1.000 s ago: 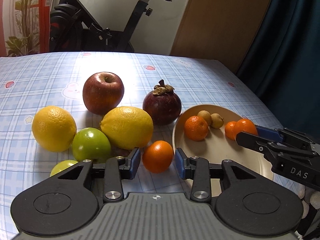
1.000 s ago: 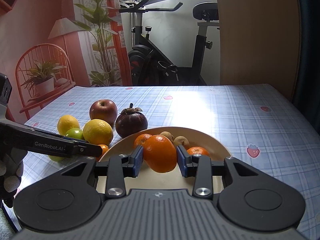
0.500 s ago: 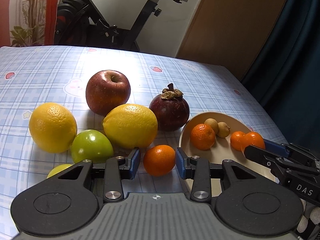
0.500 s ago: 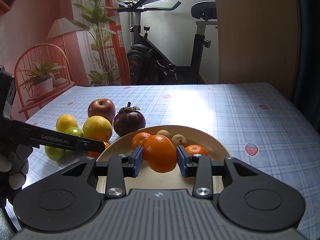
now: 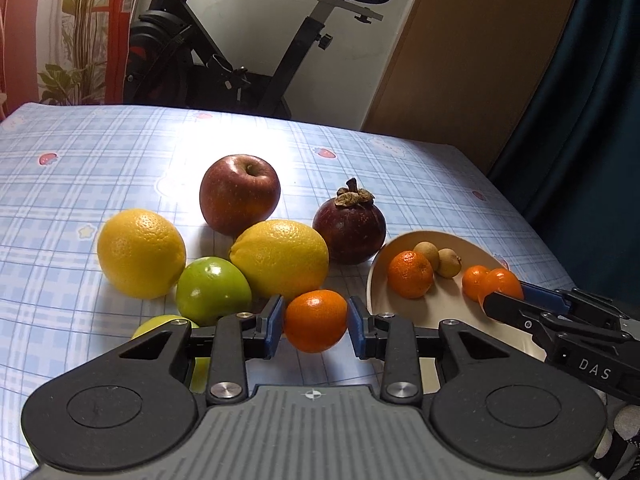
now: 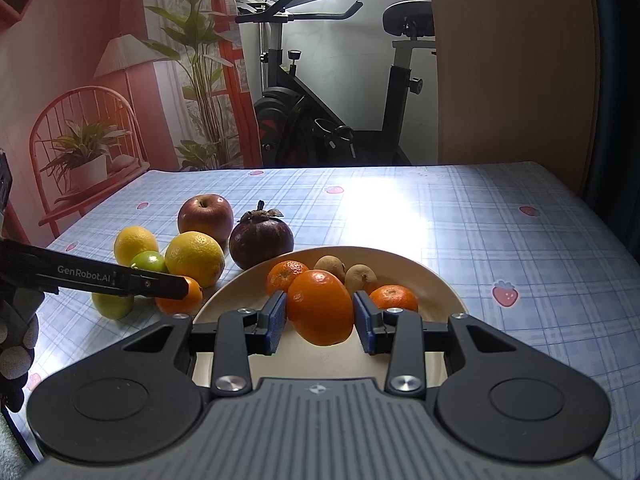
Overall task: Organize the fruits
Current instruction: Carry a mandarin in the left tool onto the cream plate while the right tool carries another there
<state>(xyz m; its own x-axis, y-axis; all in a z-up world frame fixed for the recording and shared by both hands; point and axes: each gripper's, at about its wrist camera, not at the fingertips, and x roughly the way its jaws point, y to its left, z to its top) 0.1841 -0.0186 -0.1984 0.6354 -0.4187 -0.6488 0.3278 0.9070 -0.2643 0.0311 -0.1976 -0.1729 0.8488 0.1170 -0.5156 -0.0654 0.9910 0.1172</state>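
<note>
The left gripper [image 5: 316, 322] has a small orange tangerine [image 5: 316, 320] between its blue pads [image 5: 275, 322]; its jaws have just been closing, and the pads now sit right at the fruit's two sides, the left one touching, though whether the right one presses I cannot tell for sure. That tangerine rests on the desk [image 5: 100, 160], just beside the left rim of the cream plate [image 5: 452, 308] and in front of a yellow lemon [image 5: 280, 260]. The right gripper [image 6: 320, 316] is clamped on a larger orange [image 6: 320, 308], its pads tight against both sides, and holds it over the near part of the plate. In the plate lie two more tangerines [image 6: 286, 276] and two small brown longans [image 6: 360, 278]. On the desk to the plate's left, toward the left edge, stand a red apple [image 5: 240, 192], a dark purple mangosteen [image 5: 350, 228], a second lemon [image 5: 140, 252], a green apple [image 5: 212, 290] and another green fruit [image 5: 160, 322] half hidden behind the left gripper's body. In the right wrist view the left gripper's finger carries the white words "GenRobot.AI" [image 6: 84, 270]; in the left wrist view the right gripper's side shows the letters "DAS" [image 5: 594, 368]. A hand in a spotted glove [image 6: 16, 340] shows at the left edge of the right wrist view. The desk's cloth is pale blue plaid with small strawberries.
</note>
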